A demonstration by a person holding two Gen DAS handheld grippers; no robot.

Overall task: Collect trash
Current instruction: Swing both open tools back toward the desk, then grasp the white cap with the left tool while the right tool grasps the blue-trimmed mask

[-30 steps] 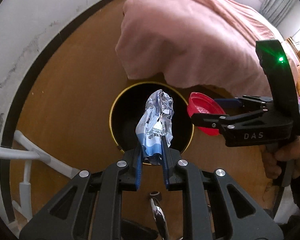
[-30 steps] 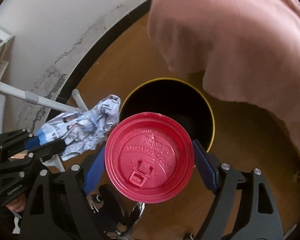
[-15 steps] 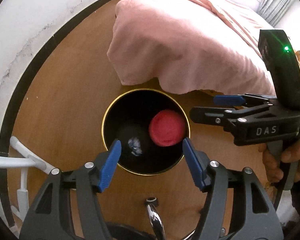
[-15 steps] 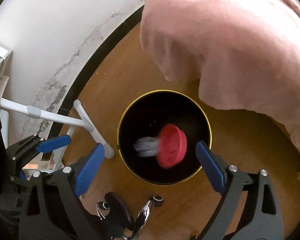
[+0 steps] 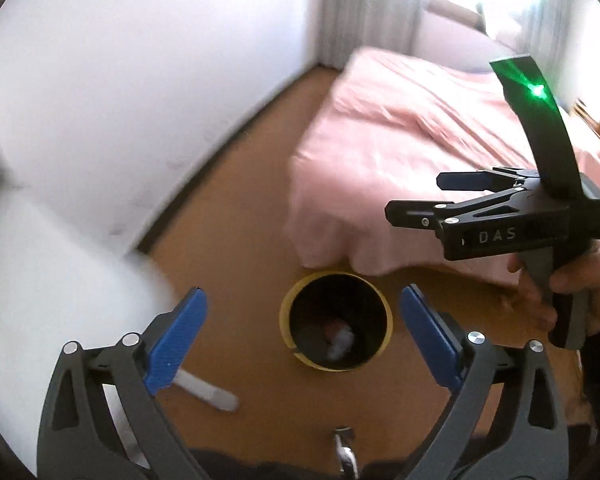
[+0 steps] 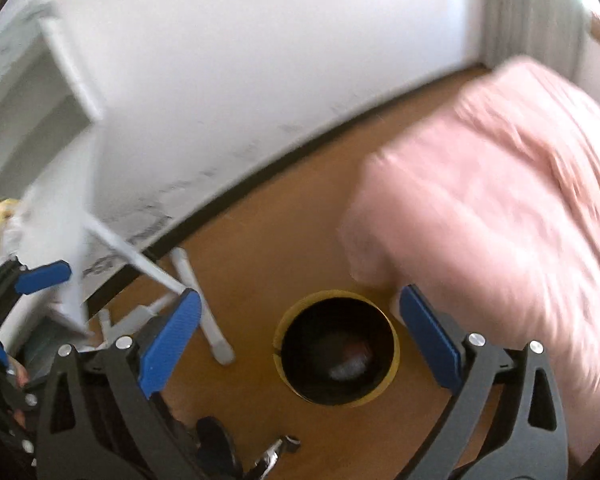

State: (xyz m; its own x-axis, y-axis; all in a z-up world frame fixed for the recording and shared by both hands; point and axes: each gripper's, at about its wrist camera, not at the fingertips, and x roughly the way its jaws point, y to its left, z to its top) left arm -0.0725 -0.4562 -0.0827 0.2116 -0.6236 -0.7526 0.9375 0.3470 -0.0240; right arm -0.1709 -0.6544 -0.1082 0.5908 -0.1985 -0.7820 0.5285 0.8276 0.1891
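A black trash bin with a yellow rim point(image 5: 286, 308) stands on the wooden floor, also in the right wrist view point(image 6: 278, 336). At its bottom lie the crumpled wrapper point(image 5: 342, 340) and the red lid point(image 6: 358, 350), both blurred. My left gripper point(image 5: 302, 344) is open and empty, high above the bin. My right gripper point(image 6: 300, 340) is open and empty, also above the bin; it shows from the side in the left wrist view point(image 5: 412, 198). The left gripper shows at the left edge of the right wrist view point(image 6: 44, 276).
A bed with a pink cover point(image 5: 412, 152) stands right behind the bin. A white wall point(image 5: 140, 80) with a dark baseboard runs on the left. A white metal rack leg point(image 6: 200, 300) rests on the floor left of the bin.
The wrapper and the red lid, falling half a second ago, now lie at the bin's bottom. Both grippers have risen and tilted up, so the bin looks smaller.
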